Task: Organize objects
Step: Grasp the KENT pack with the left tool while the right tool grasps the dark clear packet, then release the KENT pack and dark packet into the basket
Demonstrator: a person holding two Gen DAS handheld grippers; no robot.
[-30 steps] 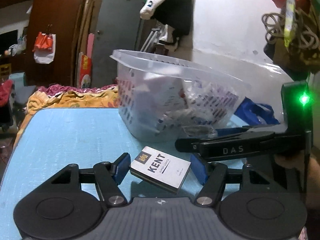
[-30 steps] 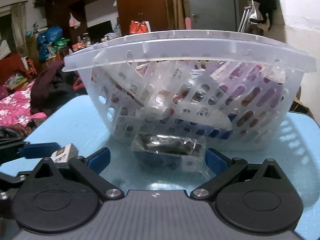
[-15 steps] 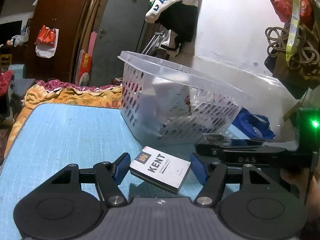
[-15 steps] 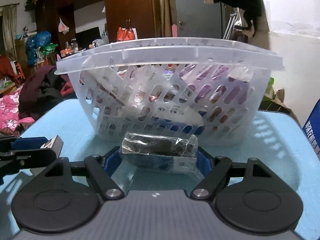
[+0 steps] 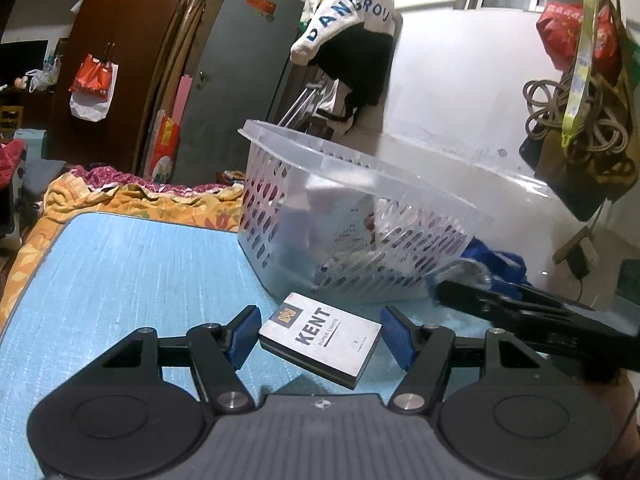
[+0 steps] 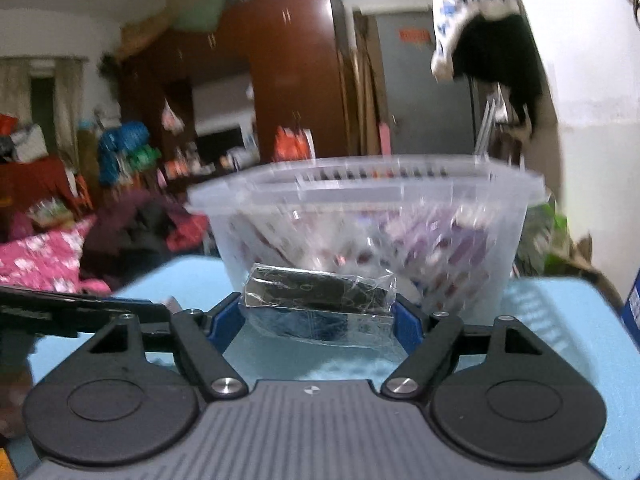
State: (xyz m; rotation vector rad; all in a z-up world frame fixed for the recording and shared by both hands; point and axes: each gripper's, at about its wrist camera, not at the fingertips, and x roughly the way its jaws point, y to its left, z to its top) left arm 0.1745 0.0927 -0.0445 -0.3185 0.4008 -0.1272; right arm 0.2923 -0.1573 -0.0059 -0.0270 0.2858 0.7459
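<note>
My left gripper (image 5: 320, 334) is shut on a white KENT cigarette pack (image 5: 320, 344), which hangs tilted just above the blue table top (image 5: 120, 280). My right gripper (image 6: 320, 314) is shut on a clear plastic packet with something dark inside (image 6: 316, 294), held off the table in front of the translucent slotted basket (image 6: 360, 196). In the left wrist view the same basket (image 5: 272, 216) stands just beyond the pack, with several packets inside. The right gripper's black finger (image 5: 520, 312) reaches in from the right there. The left gripper's finger (image 6: 80, 308) shows at the left edge of the right wrist view.
Orange and pink bedding (image 5: 100, 200) lies past the table's far left edge. A blue bag (image 5: 492, 260) sits behind the basket by the white wall. Coiled cords and bags (image 5: 572, 120) hang at the upper right, and a jacket (image 5: 352, 40) hangs by the grey door.
The right gripper's jaws closed on the clear packet, lifted it off the table and drew back a little from the basket. The left gripper kept hold of the pack throughout.
</note>
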